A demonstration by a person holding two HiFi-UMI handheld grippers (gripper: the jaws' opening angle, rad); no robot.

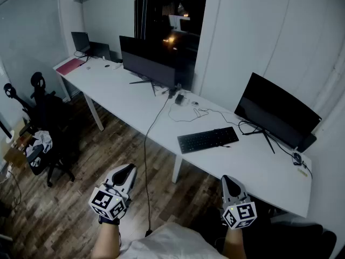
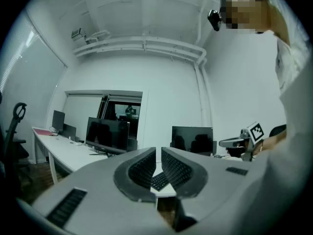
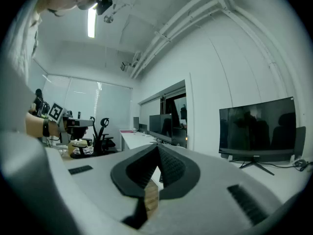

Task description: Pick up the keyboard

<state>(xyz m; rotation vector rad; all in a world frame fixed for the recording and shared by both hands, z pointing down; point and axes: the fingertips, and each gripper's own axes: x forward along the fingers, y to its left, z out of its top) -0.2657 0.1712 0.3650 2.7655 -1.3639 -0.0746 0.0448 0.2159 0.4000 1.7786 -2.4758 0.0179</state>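
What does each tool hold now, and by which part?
Nothing is held. The left tool and the right tool are both shut and empty; the keyboard lies on the desk, away from them.

We glimpse only a sliver of the keyboard (image 2: 159,180) in the left gripper view, the rest masked by the left gripper (image 2: 158,150). In the head view, the bottom edge cuts off the left forearm (image 1: 105,245) and the right forearm (image 1: 233,247). The small items (image 1: 183,99) beside the middle monitor (image 1: 148,61) are too small for us to identify.
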